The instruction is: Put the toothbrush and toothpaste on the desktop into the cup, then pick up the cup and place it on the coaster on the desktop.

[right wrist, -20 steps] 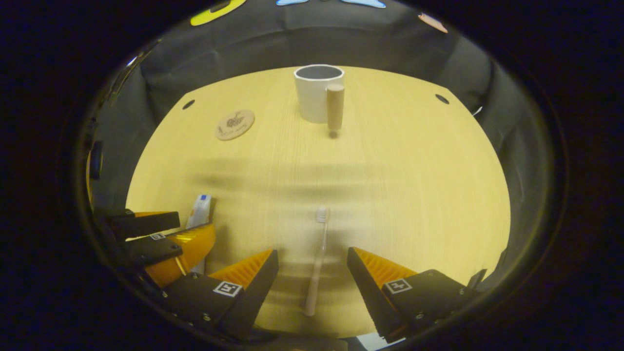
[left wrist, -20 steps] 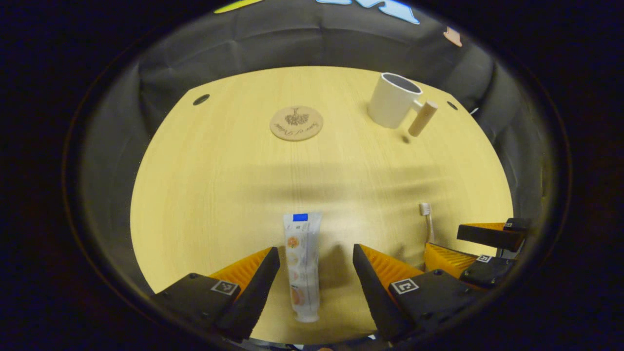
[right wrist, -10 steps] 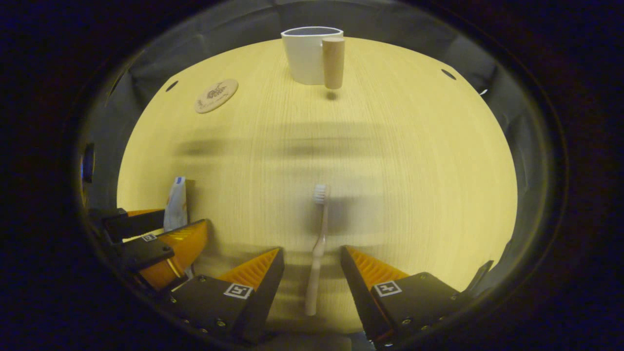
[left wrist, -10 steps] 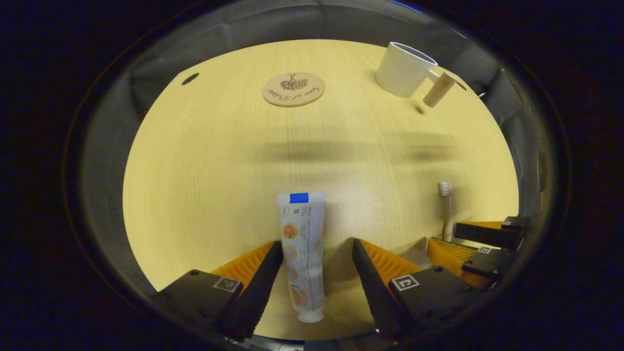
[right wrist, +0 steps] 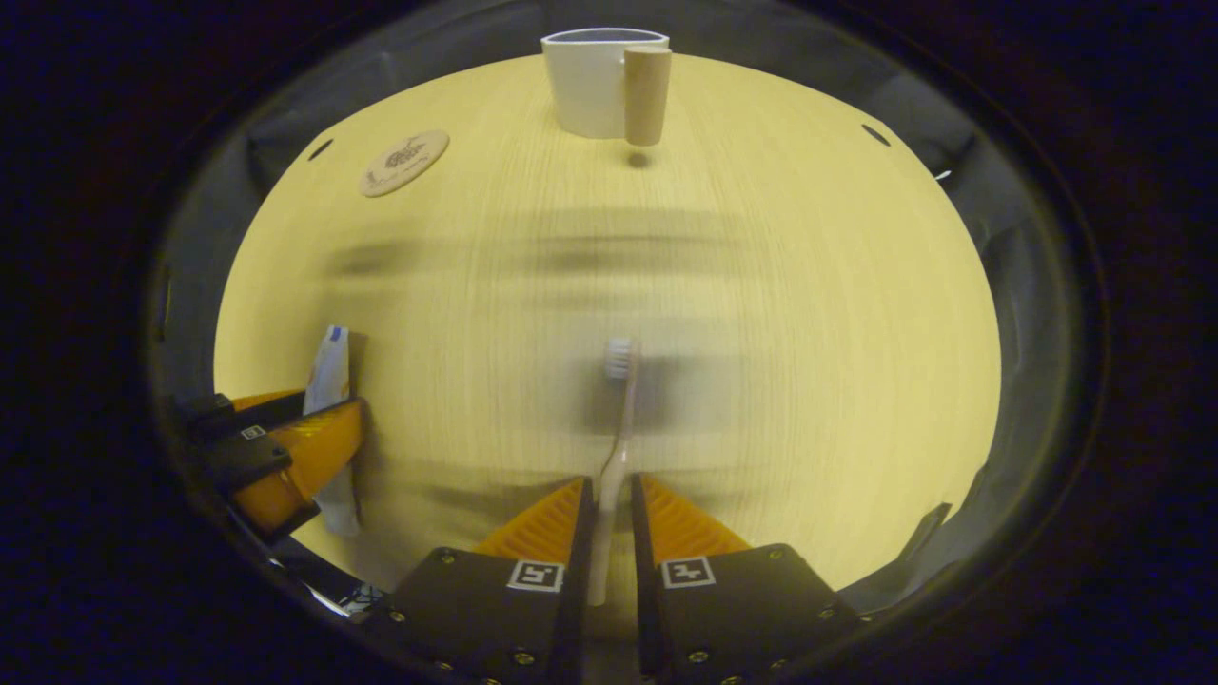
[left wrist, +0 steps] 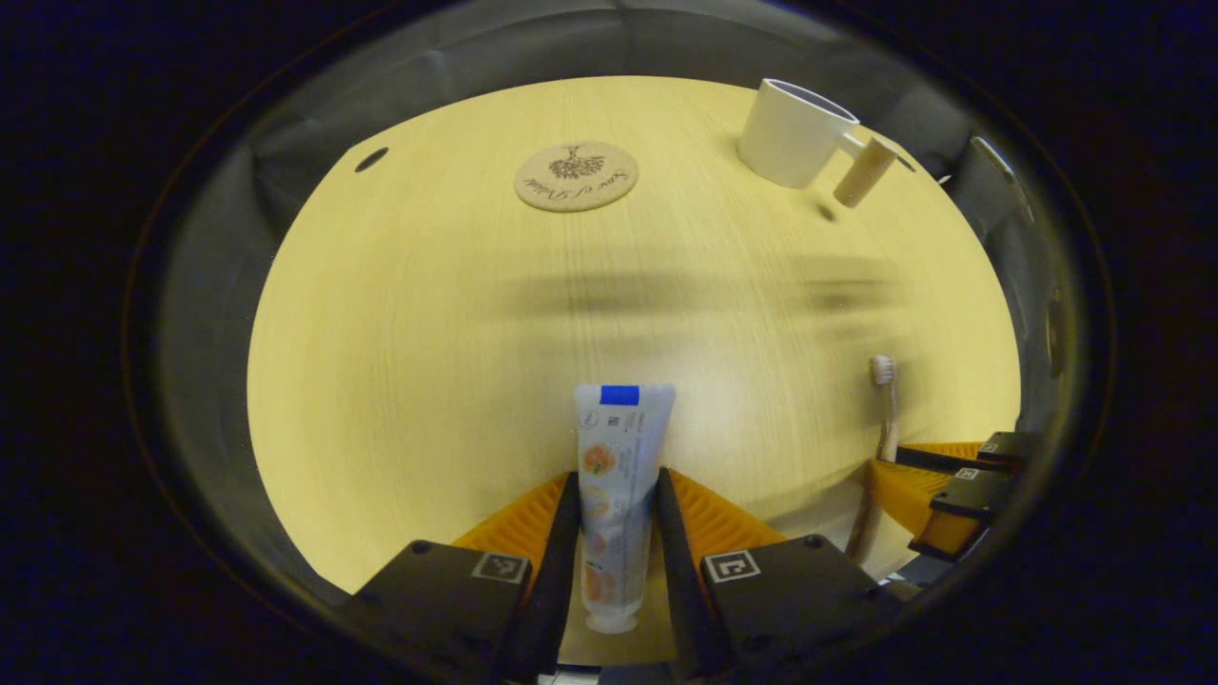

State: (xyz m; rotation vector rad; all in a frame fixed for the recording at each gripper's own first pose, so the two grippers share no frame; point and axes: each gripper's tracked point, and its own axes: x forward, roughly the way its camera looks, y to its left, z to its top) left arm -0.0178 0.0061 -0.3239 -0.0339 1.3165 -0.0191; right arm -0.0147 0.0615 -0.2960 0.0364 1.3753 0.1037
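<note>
My left gripper (left wrist: 614, 485) is shut on the white toothpaste tube (left wrist: 617, 480), which lies lengthwise between its fingers with the blue-marked end pointing away. My right gripper (right wrist: 609, 495) is shut on the handle of the pale toothbrush (right wrist: 618, 409), bristles pointing forward. In the left gripper view the toothbrush (left wrist: 885, 404) and right gripper (left wrist: 928, 485) show at the right; in the right gripper view the toothpaste (right wrist: 328, 381) and left gripper (right wrist: 285, 447) show at the left. The white cup (left wrist: 795, 133) (right wrist: 590, 81) with a wooden handle stands at the far side. The round coaster (left wrist: 576, 176) (right wrist: 404, 162) lies left of it.
The light wooden desktop (left wrist: 428, 314) (right wrist: 809, 285) has small dark holes near its far corners (left wrist: 371, 159) (right wrist: 875, 135). Black cloth walls surround it.
Both grippers have gone from open to shut: the left onto the toothpaste tube, the right onto the toothbrush handle. Both views have tilted down towards the desktop.
</note>
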